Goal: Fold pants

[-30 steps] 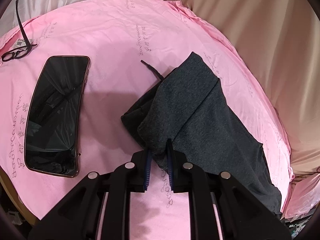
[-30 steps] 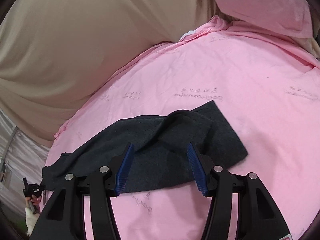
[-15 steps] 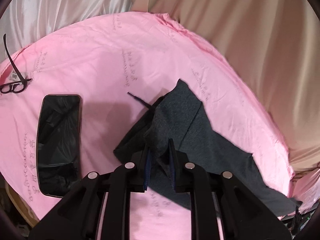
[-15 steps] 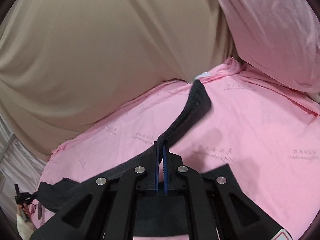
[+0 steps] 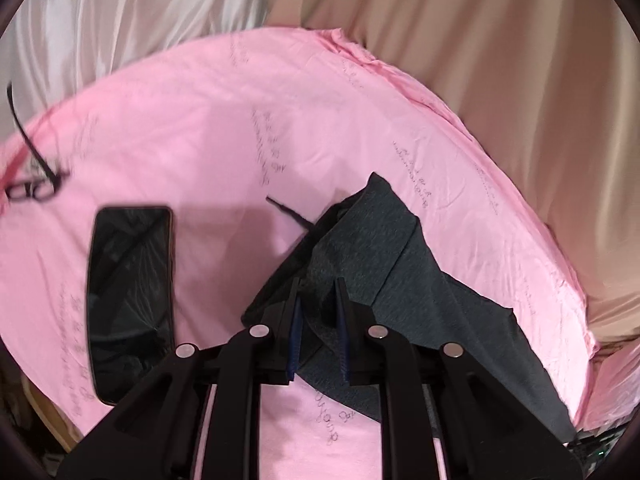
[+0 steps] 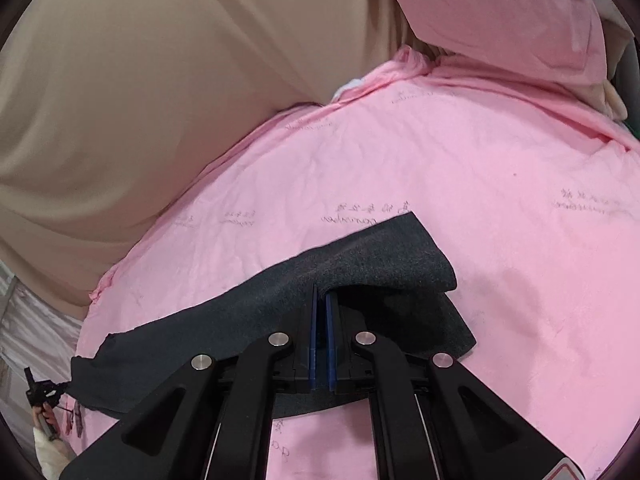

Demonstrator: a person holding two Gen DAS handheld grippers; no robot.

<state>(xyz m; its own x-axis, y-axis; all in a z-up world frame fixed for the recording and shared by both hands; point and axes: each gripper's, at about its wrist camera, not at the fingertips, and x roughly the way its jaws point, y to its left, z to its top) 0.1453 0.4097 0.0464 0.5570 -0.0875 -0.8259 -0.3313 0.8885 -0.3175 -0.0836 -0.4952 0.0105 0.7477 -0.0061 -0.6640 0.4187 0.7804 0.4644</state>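
Note:
The dark grey pants [image 5: 404, 280] lie on the pink sheet [image 5: 200, 140], partly doubled over, with a dark drawstring [image 5: 286, 214] trailing out. My left gripper [image 5: 318, 300] is shut on a bunched fold near the waist end. In the right wrist view the pants [image 6: 240, 320] stretch to the left, with the near end folded over itself. My right gripper [image 6: 322, 304] is shut on that folded edge, blue pads pressed almost together on the cloth.
A black phone [image 5: 130, 296] lies on the sheet left of the pants. Black glasses [image 5: 34, 188] lie at the far left edge. Beige drapery [image 6: 160, 80] borders the sheet. A pink pillow [image 6: 500, 12] lies at the far right.
My right gripper closed on the pant leg, lifted it high, and now holds it lower, folded over. My left gripper stayed shut on the waist end and lifted slightly.

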